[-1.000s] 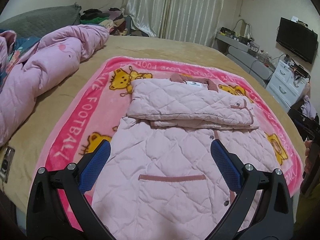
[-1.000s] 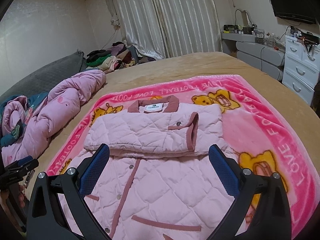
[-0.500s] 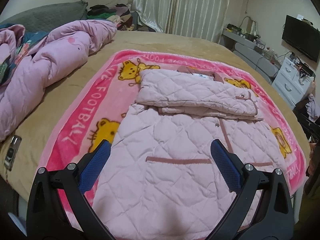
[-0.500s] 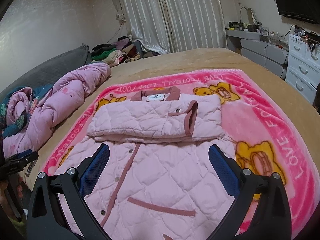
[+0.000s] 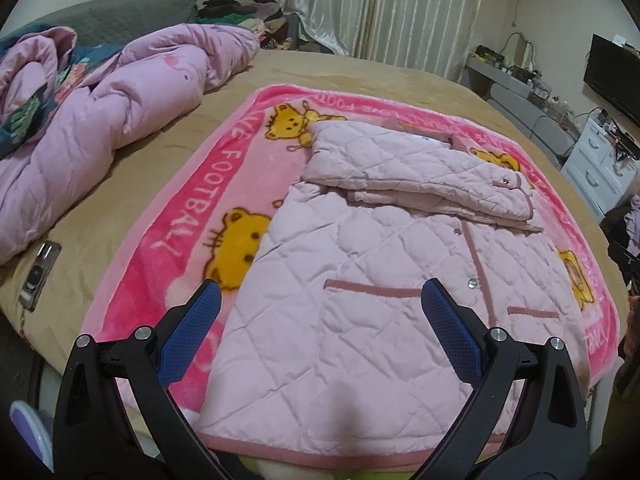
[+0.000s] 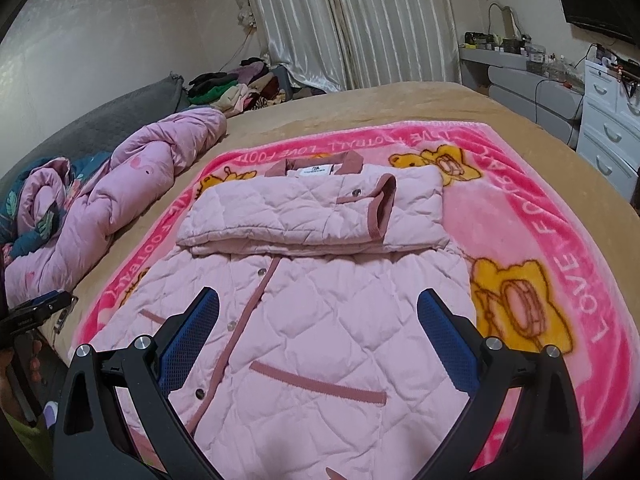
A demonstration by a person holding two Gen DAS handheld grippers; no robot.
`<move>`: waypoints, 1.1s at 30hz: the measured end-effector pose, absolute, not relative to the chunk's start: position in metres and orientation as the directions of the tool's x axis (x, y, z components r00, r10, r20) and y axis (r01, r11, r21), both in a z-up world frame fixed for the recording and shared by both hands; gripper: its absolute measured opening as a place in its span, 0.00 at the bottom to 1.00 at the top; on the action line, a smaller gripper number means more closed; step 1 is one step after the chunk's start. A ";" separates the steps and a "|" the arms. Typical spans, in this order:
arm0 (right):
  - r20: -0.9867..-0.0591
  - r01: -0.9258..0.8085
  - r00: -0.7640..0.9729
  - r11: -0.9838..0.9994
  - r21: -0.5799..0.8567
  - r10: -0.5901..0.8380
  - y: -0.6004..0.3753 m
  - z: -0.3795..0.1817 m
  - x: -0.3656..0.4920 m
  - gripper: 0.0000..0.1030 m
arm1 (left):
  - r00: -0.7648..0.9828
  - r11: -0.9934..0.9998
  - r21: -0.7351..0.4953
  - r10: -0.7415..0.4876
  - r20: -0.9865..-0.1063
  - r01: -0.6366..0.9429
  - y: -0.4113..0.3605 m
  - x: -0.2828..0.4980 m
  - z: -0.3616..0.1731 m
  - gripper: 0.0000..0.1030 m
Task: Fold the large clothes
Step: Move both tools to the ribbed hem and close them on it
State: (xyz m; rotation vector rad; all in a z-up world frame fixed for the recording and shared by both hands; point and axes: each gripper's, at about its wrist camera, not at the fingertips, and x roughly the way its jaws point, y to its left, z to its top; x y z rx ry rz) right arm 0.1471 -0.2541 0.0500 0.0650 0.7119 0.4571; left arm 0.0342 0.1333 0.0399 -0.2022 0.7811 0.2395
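Two views, L wrist first: left gripper (image 5: 320, 300) spread wide w/ nothing in it, above the hem end of the pink quilted jacket (image 5: 360, 300), which lies on the pink cartoon blanket (image 5: 192, 208) on the bed (image 5: 360, 76), sleeves folded across the chest. R wrist: right gripper (image 6: 318, 308) likewise wide apart and empty, over the jacket's button placket; pink duvet (image 6: 120, 192) bunched well off to the left.

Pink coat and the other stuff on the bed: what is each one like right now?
Pink coat: sleeves folded across the chest, bottom half flat, snapped shut.
Cartoon blanket: spread flat under the coat.
Pink comforter: bunched up, unfolded.
Curtains: drawn.
Left claw: open, holding nothing.
Right claw: open, holding nothing.
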 end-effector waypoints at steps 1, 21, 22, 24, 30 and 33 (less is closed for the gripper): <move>-0.619 -0.384 0.660 0.899 0.209 0.426 -0.254 0.049 0.146 0.96 | 0.682 0.951 -0.094 0.140 -0.718 -0.294 0.136 0.032 0.038 0.91; -0.651 -0.422 0.617 0.884 0.201 0.442 -0.262 0.036 0.130 0.96 | 0.608 0.922 -0.131 0.129 -0.784 -0.365 0.169 0.003 -0.007 0.91; -0.655 -0.422 0.614 0.885 0.200 0.441 -0.262 0.035 0.129 0.96 | 0.604 0.921 -0.131 0.129 -0.787 -0.367 0.170 0.002 -0.008 0.91; -0.662 -0.422 0.607 0.884 0.199 0.439 -0.263 0.031 0.128 0.96 | 0.596 0.919 -0.131 0.128 -0.793 -0.372 0.173 -0.001 -0.013 0.91; -0.691 -0.417 0.582 0.887 0.198 0.428 -0.267 0.017 0.123 0.96 | 0.565 0.903 -0.148 0.119 -0.816 -0.404 0.187 -0.014 -0.032 0.91; -0.700 -0.416 0.574 0.888 0.196 0.423 -0.269 0.012 0.120 0.96 | 0.561 0.899 -0.168 0.099 -0.822 -0.404 0.191 -0.019 -0.039 0.91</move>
